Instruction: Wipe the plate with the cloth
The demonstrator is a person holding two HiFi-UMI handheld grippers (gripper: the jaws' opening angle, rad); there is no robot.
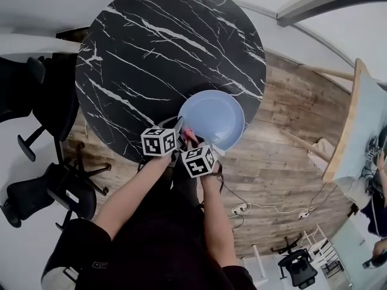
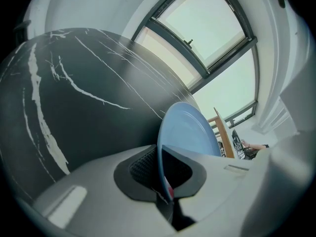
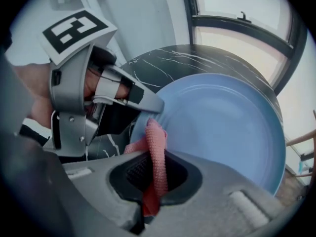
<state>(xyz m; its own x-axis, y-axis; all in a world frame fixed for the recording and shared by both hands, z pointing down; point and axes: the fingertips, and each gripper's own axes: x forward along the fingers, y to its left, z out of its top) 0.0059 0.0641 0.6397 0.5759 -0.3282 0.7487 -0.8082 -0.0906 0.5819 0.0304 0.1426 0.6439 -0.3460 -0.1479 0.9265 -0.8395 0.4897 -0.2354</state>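
While the left gripper (image 2: pixel 160 174) clamps the blue plate (image 1: pixel 213 118) by its near rim, the right gripper (image 3: pixel 155 174) grips a pink cloth (image 3: pixel 157 147).

Nearest the person, both forearms reach forward side by side, the marker cubes close together. In the right gripper view the jaws are closed on a bunched fold of the cloth, whose free end pokes up at the plate's rim, just beside the tip of the left gripper. In the left gripper view the thin plate edge runs between the two pads, which press on it. The plate sits at the near edge of the round black marble table (image 1: pixel 151 53). Beyond lie a wood floor (image 1: pixel 290 138) and black office chairs (image 1: pixel 36 192).
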